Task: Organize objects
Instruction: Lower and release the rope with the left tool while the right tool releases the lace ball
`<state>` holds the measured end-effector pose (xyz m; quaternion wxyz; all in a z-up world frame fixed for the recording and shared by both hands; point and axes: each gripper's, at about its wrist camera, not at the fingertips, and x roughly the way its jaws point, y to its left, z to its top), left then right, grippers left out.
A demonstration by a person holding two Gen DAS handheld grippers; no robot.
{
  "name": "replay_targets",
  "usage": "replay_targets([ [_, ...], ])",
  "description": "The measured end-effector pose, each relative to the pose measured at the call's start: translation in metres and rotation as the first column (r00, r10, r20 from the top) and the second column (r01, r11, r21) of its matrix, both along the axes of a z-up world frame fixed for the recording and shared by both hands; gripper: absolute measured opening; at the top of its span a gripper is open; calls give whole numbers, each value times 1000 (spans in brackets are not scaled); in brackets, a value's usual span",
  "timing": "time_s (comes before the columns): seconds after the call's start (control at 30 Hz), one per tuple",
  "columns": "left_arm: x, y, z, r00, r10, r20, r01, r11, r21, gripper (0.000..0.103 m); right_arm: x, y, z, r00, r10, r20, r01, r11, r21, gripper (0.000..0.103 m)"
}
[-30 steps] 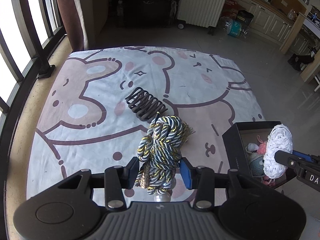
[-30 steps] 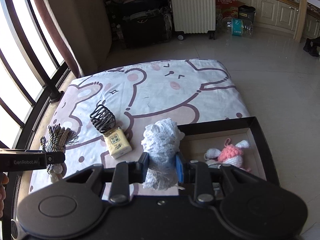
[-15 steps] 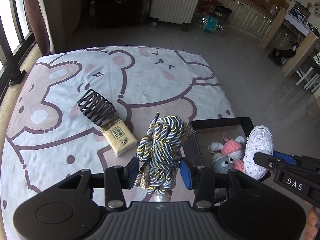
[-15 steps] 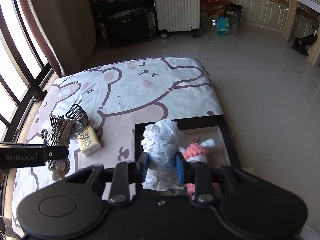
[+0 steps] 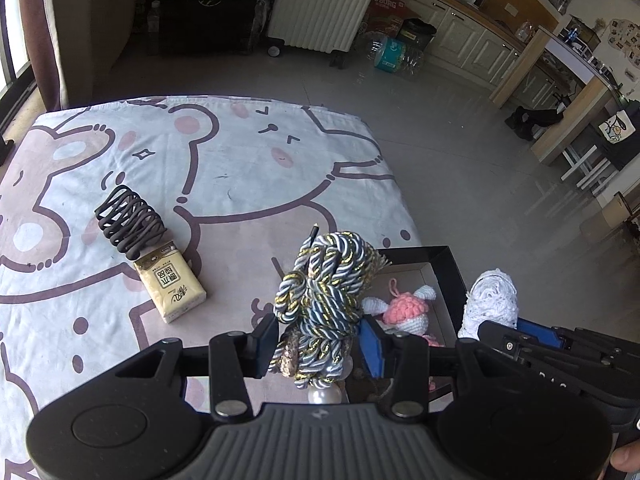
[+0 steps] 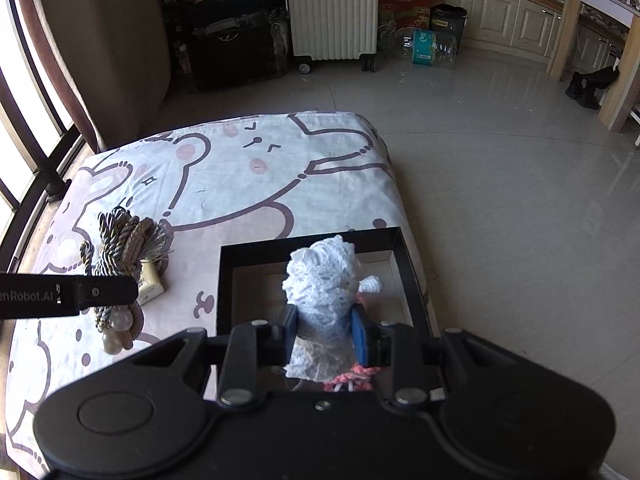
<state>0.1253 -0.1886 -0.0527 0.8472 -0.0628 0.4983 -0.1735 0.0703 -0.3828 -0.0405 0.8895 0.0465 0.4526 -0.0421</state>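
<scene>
Left wrist view: the left gripper [image 5: 318,338] is clamped on the twisted cord bundle [image 5: 326,292], centre frame, beside the black box [image 5: 450,276] at lower right. Its hanging pearl end could snag the box rim.

Right wrist view: the right gripper [image 6: 325,336] squeezes the white lace bundle [image 6: 322,284] over the box [image 6: 228,280], centre. Soft lace may cling to a pad on release or land on the crochet toy [image 6: 370,284].

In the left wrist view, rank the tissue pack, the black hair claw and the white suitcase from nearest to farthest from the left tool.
1. Tissue pack, on the blanket, up and left of the left tool.
2. Black hair claw, just beyond the pack, touching its far end.
3. White suitcase, standing on the floor past the blanket.
</scene>
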Motion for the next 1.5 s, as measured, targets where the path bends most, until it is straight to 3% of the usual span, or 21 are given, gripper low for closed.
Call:
replay_targets([
  [0.43,5,-22,-17,999,-19,-44,17,998,-54,45,6,-24,-15,999,-12,-50,9,998,-59,30],
  [0.87,1,-45,-36,995,-38,-95,28,994,-108,45,20,-28,-49,980,70,-187,-108,974,-200,30],
  [1.17,5,-48,-52,987,-10,-159,-12,991,-135,45,24,-35,-56,974,83,-209,-118,980,-162,31],
  [1.5,5,-45,-59,980,12,-199,-44,987,-157,45,32,-30,-65,963,107,-248,-155,971,-183,31],
])
